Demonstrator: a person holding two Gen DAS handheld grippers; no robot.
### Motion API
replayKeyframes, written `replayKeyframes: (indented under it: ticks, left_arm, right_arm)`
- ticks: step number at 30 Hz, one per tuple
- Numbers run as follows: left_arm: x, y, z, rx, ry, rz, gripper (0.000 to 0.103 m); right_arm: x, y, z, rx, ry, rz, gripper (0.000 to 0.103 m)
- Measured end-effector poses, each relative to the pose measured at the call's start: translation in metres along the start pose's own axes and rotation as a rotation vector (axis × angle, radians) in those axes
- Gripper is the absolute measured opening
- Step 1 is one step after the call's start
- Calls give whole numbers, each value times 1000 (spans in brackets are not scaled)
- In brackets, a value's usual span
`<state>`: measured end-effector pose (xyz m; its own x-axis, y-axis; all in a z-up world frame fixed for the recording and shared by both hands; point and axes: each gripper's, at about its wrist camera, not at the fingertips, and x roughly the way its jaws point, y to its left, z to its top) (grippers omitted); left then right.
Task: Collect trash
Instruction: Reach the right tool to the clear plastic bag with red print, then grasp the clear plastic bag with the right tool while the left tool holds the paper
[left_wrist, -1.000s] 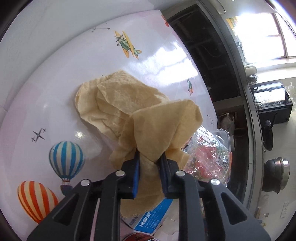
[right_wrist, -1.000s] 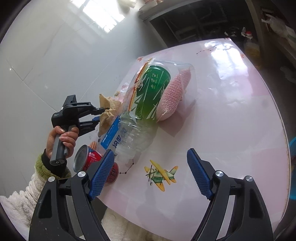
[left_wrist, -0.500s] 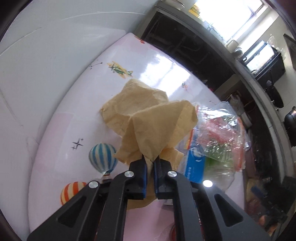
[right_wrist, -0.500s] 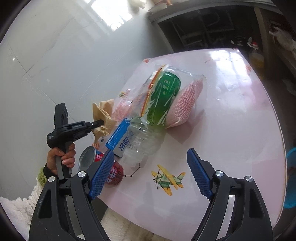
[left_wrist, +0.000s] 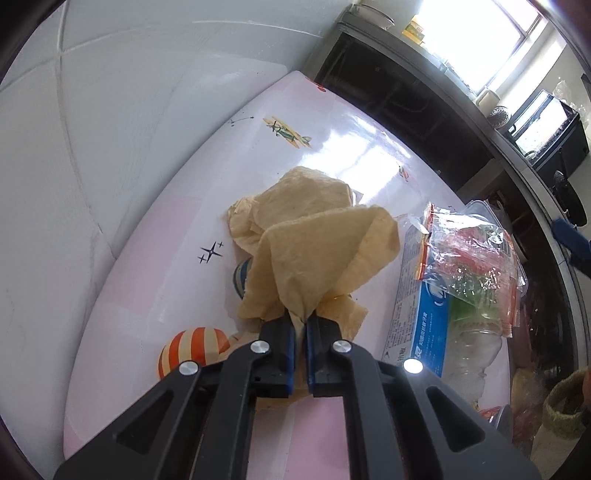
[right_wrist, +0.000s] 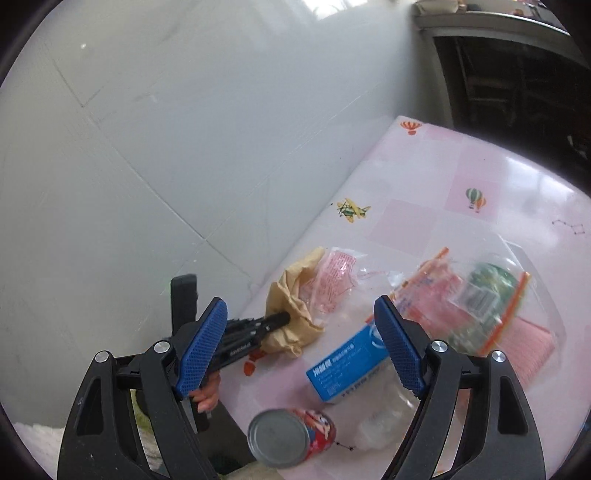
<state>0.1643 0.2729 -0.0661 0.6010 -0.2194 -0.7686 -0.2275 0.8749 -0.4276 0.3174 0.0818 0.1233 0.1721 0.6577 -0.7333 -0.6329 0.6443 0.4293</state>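
Pinching a fold of the crumpled tan paper (left_wrist: 314, 254), the left gripper (left_wrist: 300, 325) now has its jaws nearly together on it; a second ago the paper sat loosely between wider pads, so the jaws have just been closing and the grip is now made. Most of the sheet rests on the pink tablecloth (left_wrist: 177, 288), near the wall-side edge, with the pinched part bunched up above the pads. That reads as the first piece of trash secured and ready to be lifted away, though no bin shows in either view. The right gripper (right_wrist: 301, 350) has swung over from the far side of the pile and now looks down on it, jaws wide with nothing between them. Below it lie a red can (right_wrist: 291, 437) on its side, a blue carton (right_wrist: 343, 369) and a clear plastic bottle (right_wrist: 391, 402), with a clear zip bag (right_wrist: 476, 295) holding a green can farther right; all look uncollected. Writing: the blue carton carries white Chinese characters, too small and blurred to read with confidence. The red can shows a cartoon figure, no legible brand. Pale red print on a clear wrapper (right_wrist: 334, 277) beside the paper cannot be made out
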Motion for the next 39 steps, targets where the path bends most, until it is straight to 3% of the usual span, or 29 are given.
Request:
replayKeyframes:
  ticks: [4,7,14,18,19,24,30,33,36,39]
  left_arm:
    - [4,11,-5,-40,2,-20,4]
    - [5,17,-8,-66,0,-39,4]
    - [9,29,-9,-115,7,-87,4]
    - [11,32,-10,-131,3,-101,4]
    - [11,32,-10,-137,1,-104,4]
    - [6,32,-9,-132,-32,-98,4]
    - [-12,35,-6,-148,-96,-93,4]
    - [-24,39,-3,-179,-142,-74,4]
    - [-38,40,0,-198,-197,-68,4]
    - [-45,43,3,-206,-215,-65,4]
  right_arm:
    - [74,0,35,-7,172,-88,79]
    - [114,-7,45,-2,252,-164,79]
    - [173,-24,49,46,388,-158,78]
    - [191,-32,43,66,432,-146,66]
    - [193,-32,42,68,438,-148,63]
    - [193,-37,40,70,416,-120,27]
    - [180,-36,46,23,363,-158,20]
    - [173,-37,45,9,342,-181,2]
    - [169,-47,45,38,339,-169,2]
    - [168,-58,44,68,339,-146,9]
